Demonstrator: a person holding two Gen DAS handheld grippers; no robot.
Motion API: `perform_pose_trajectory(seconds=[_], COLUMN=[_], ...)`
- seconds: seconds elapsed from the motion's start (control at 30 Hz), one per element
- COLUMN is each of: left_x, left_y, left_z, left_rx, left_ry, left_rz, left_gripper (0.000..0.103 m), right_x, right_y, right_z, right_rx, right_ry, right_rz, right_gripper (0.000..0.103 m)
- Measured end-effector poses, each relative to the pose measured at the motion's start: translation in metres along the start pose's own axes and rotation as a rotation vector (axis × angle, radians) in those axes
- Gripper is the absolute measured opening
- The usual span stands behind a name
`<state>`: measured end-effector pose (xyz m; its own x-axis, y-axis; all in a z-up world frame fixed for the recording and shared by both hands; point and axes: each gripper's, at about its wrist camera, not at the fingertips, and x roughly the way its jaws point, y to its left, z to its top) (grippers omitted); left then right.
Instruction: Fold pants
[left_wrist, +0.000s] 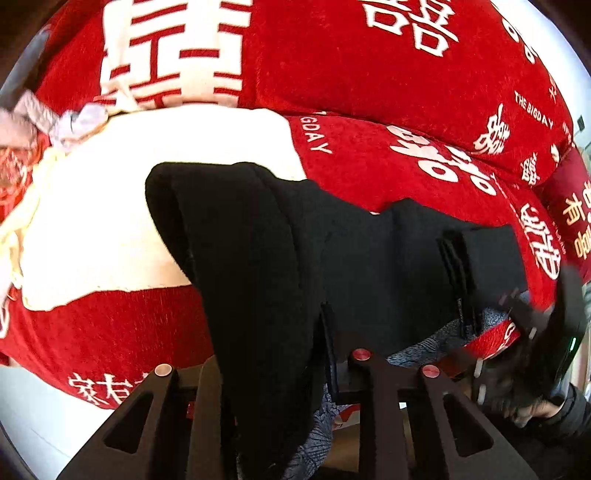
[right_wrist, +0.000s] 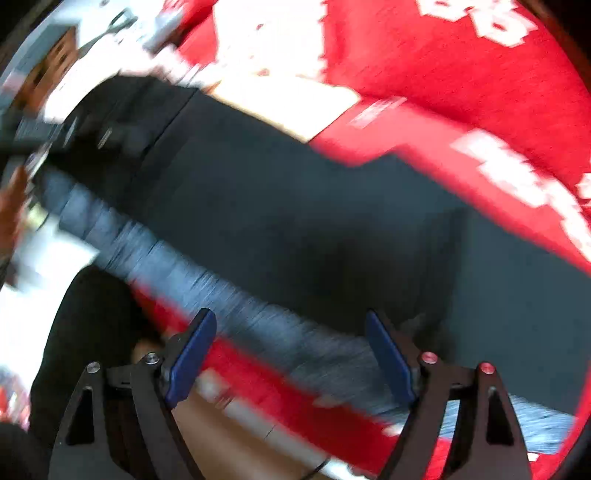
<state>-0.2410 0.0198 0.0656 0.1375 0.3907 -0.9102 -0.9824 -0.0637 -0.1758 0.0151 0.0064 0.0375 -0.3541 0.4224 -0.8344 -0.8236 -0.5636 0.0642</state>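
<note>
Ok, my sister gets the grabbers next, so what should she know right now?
Left gripper: shut on a bunched fold of the black pants, part lifted.
Right gripper: open, holding nothing, just above the pants; that view is blurry.
The pants lie across the red blanket, with one end over its cream patch.
Done: a fold looks started on the left side.
Left: lay that fold flat, fold the rest, smooth it.

Home bedroom: a bed spread with a red wedding blanket (left_wrist: 369, 74) printed with white double-happiness characters; a cream towel (left_wrist: 147, 221) lies on it.
</note>
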Motion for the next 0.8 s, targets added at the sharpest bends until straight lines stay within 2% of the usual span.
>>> perform_pose_trajectory(seconds=[0.07, 0.13, 0.2, 0.27, 0.33, 0.4, 0.53, 0.7, 0.8], left_x=[-0.004, -0.009, -0.013, -0.018, -0.021, -0.024, -0.029, -0.030, -0.024], left_y=[-0.012, -0.022, -0.030, -0.040, -0.051, -0.058, -0.085, -0.129, -0.160], left_z=[0.002, 0.006, 0.008, 0.012, 0.016, 0.018, 0.025, 0.035, 0.040], left_rx=[0.011, 0.013, 0.013, 0.014, 0.016, 0.019, 0.044, 0.087, 0.118], left_ry=[-0.004, -0.008, -0.007, -0.001, 0.005, 0.010, 0.012, 0.022, 0.035], left_rz=[0.013, 0.013, 0.003, -0.003, 0.001, 0.001, 0.000, 0.003, -0.013], left_gripper=[0.023, 0.022, 0.022, 0.022, 0.021, 0.021, 0.021, 0.021, 0.021], right_x=[0.003, 0.017, 0.035, 0.049, 0.050, 0.038, -0.005, -0.025, -0.035], right_y=[-0.011, -0.017, -0.022, -0.016, -0.004, -0.008, -0.038, -0.085, -0.118], right_z=[0.011, 0.017, 0.016, 0.015, 0.018, 0.020, 0.019, -0.003, -0.020], right_rx=[0.011, 0.013, 0.042, 0.008, -0.052, -0.038, 0.011, 0.057, 0.127], right_ry=[-0.018, 0.028, 0.079, 0.101, 0.078, 0.070, -0.034, -0.007, 0.000], right_rz=[-0.169, -0.239, -0.228, -0.247, -0.294, -0.268, -0.294, -0.359, -0.367], right_gripper=[0.087, 0.088, 0.088, 0.096, 0.101, 0.101, 0.101, 0.101, 0.101])
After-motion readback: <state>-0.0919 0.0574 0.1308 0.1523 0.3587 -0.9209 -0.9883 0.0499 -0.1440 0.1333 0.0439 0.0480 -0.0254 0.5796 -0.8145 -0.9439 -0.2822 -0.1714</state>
